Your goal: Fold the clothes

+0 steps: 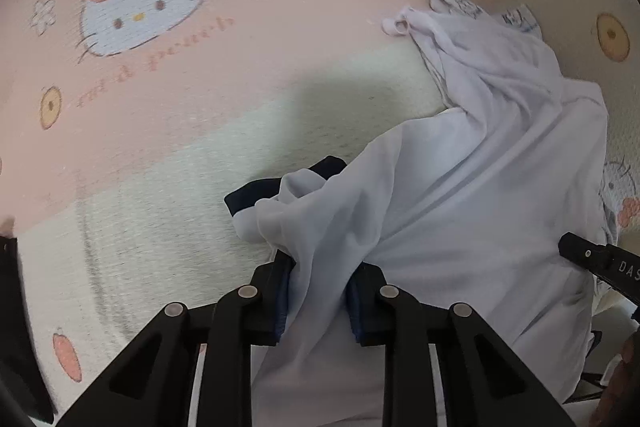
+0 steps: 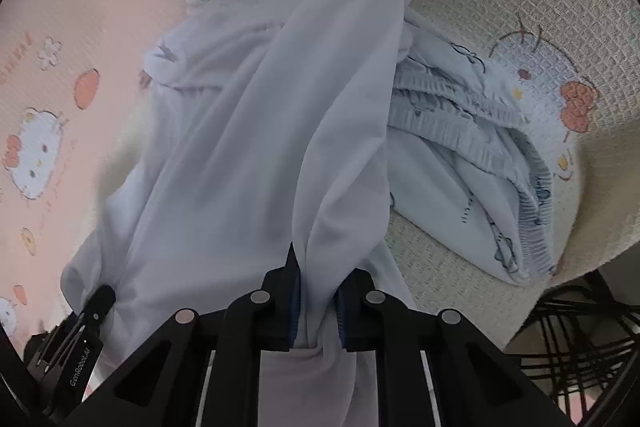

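A thin white garment (image 1: pixel 460 187) with a dark navy cuff (image 1: pixel 256 193) lies bunched on a cartoon-print blanket. My left gripper (image 1: pixel 320 291) is shut on a fold of its near edge, and the cloth is pinched between the blue pads. In the right wrist view the same white garment (image 2: pixel 260 127) stretches away from me, and my right gripper (image 2: pixel 318 291) is shut on another fold of it. Each gripper shows at the edge of the other's view: the right one (image 1: pixel 600 263) and the left one (image 2: pixel 80 339). The cloth between the pads hides the fingertips' inner faces.
A second pale printed garment with an elastic waistband (image 2: pixel 480 147) lies under and right of the white one. The pink and cream blanket (image 1: pixel 160 147) spreads to the left. Its edge (image 2: pixel 560 275) drops off at the lower right, above a black wire frame (image 2: pixel 580 339).
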Tool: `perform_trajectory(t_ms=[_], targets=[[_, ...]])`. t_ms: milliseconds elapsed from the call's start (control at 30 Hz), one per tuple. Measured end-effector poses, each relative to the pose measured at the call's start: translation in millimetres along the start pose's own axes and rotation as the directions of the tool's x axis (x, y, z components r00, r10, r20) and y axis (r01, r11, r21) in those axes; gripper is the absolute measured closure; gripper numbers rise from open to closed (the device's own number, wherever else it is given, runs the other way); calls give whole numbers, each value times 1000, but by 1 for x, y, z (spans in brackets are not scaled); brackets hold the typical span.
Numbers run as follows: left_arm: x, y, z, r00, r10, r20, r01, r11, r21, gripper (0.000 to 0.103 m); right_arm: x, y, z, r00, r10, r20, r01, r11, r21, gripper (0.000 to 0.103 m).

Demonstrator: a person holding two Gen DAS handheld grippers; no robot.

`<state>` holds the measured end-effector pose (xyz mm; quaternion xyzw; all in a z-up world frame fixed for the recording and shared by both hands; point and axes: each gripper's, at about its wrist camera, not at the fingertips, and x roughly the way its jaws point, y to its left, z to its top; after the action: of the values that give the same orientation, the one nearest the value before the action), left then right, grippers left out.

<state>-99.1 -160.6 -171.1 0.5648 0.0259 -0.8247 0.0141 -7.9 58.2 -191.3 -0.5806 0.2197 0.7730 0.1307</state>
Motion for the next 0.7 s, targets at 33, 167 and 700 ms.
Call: perform_trajectory(t_ms=[33, 167, 700], targets=[[-2, 6, 0, 1000, 3, 0, -3, 1000, -15, 83, -1, 3, -1, 1000, 14, 3, -14, 1000, -4, 90], [-8, 30, -3, 1000, -3, 9, 3, 998, -62, 83, -5, 24, -7, 996, 83, 23, -82, 995, -63, 90], [-36, 121, -76, 999, -10, 32, 17, 977, -213, 83, 29, 85, 8, 949, 271, -163, -302, 929, -212, 90]])
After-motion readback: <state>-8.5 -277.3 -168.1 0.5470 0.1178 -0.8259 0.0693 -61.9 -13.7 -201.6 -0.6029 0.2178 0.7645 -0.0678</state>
